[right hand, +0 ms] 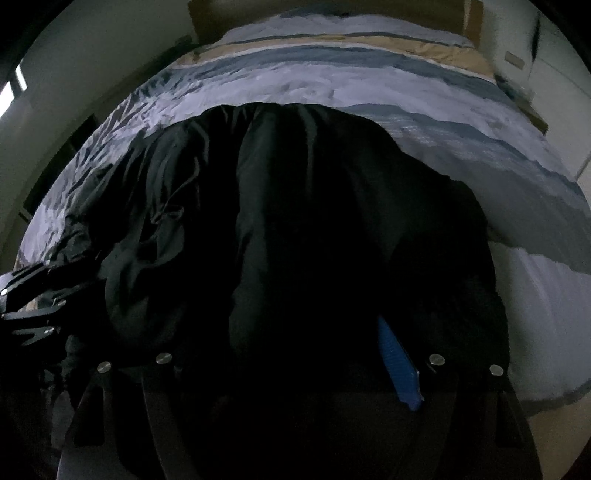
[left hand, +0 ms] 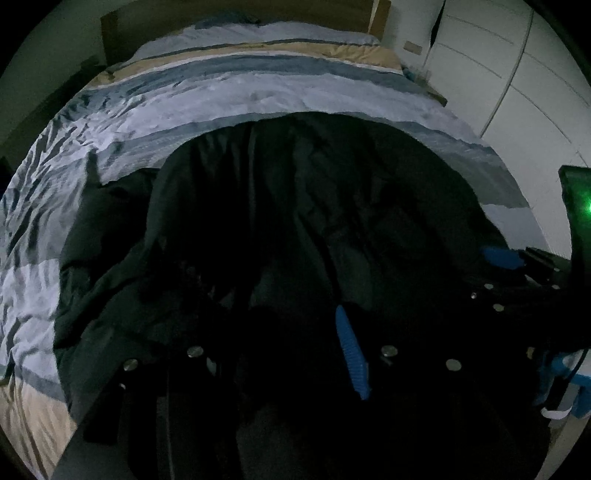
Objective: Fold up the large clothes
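A large black jacket (left hand: pixel 295 206) lies spread on a striped bed; it also fills the middle of the right wrist view (right hand: pixel 303 221). My left gripper (left hand: pixel 295 332) is low at the jacket's near edge; one blue finger pad (left hand: pixel 352 354) shows, the other finger is lost in dark cloth. My right gripper (right hand: pixel 332 350) is also at the near edge; one blue pad (right hand: pixel 399 365) shows with cloth bunched over the jaws. In the left wrist view the right gripper (left hand: pixel 502 258) shows at the far right; the left gripper body (right hand: pixel 29 295) shows in the right wrist view.
The bed cover (left hand: pixel 229 92) has blue, white and tan stripes, with a wooden headboard (left hand: pixel 236 14) behind. White wardrobe doors (left hand: pixel 517 74) stand right of the bed. The room is dim.
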